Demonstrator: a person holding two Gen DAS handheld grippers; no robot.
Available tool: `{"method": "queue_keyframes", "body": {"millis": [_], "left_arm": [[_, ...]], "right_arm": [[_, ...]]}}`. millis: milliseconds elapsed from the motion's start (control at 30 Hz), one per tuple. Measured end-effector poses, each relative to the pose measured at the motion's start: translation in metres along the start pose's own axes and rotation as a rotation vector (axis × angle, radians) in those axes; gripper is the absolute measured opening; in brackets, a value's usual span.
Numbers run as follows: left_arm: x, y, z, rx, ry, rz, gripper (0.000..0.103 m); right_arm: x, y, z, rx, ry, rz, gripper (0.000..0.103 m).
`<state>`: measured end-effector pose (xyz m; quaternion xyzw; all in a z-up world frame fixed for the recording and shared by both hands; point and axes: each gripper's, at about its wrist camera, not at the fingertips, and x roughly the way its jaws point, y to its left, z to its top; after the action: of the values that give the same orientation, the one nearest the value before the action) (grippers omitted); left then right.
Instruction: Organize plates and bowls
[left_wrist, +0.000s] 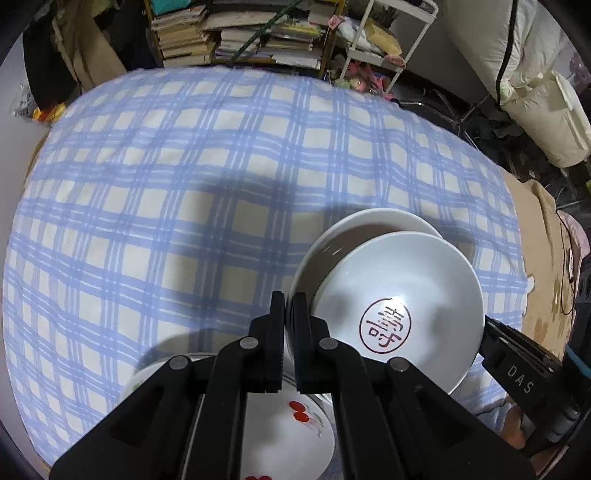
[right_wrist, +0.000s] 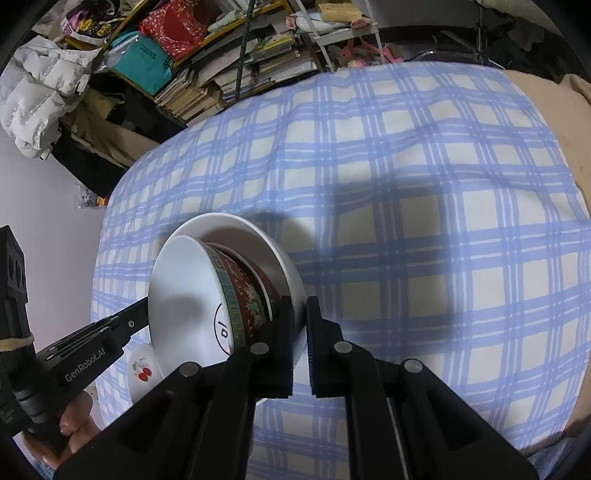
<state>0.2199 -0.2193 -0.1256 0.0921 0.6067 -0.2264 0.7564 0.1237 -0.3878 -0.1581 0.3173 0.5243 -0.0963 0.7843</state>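
**Nested bowls held at the rim**

We find the stacked bowls (right_wrist: 207, 295) tilted above the checked cloth (right_wrist: 424, 221), the right gripper (right_wrist: 300, 314) pinching the outer rim. Glazed ceramic: heavy, slippery, breakable. The left gripper (left_wrist: 285, 306) is closed, empty.

Premises: a lived-in domestic room used partly for storage. Evidence: blue-checked cloth (left_wrist: 221, 166) over the table; overloaded bookshelf (left_wrist: 236, 33) stacked with books and papers; white wire rack (left_wrist: 384, 40) holding clutter; pale quilted bedding (left_wrist: 517, 66) piled at one side.
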Motion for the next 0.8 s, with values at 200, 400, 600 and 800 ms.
{"method": "queue_keyframes", "body": {"millis": [200,400,600,800], "left_arm": [[-0.013,0.004,-0.001,-0.026,-0.008,0.003,0.001],[-0.035,0.006,-0.008,-0.031,-0.03,0.02,0.001],[-0.066,0.018,-0.021,-0.053,-0.065,0.028,0.001],[-0.089,0.042,-0.046,-0.082,-0.081,0.069,0.001]], "right_arm": [[-0.011,0.01,0.003,-0.017,-0.012,-0.005,0.011],[-0.027,0.021,-0.003,-0.018,-0.027,0.006,0.011],[-0.047,0.043,-0.012,-0.06,-0.055,0.013,0.011],[-0.052,0.067,-0.034,-0.096,-0.048,0.049,0.011]]}}
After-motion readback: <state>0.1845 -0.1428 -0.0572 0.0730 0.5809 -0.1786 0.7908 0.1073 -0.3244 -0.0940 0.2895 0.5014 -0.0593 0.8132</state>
